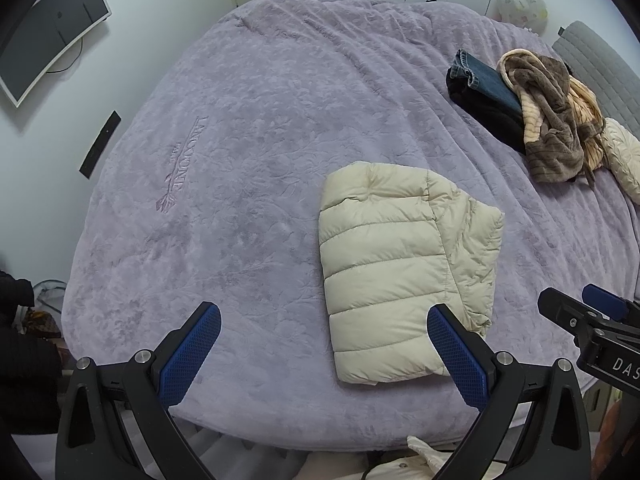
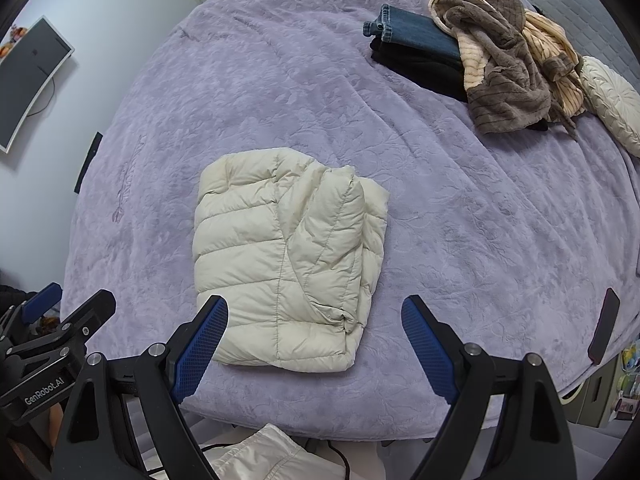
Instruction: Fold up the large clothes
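A cream puffer jacket (image 1: 400, 264) lies folded into a compact rectangle on the purple bedspread (image 1: 240, 160), near the front edge; it also shows in the right wrist view (image 2: 288, 256). My left gripper (image 1: 324, 336) is open and empty, hovering above the bed's front edge just left of the jacket. My right gripper (image 2: 314, 328) is open and empty, above the jacket's near edge. The right gripper's body shows at the right of the left wrist view (image 1: 592, 320).
Folded jeans on dark clothes (image 2: 416, 48) and a heap of brown and peach fleece garments (image 2: 512, 60) lie at the far right of the bed. A cream cushion (image 2: 612, 104) is beside them. A dark phone (image 2: 604, 324) lies at the right edge. A monitor (image 1: 48, 32) hangs on the left wall.
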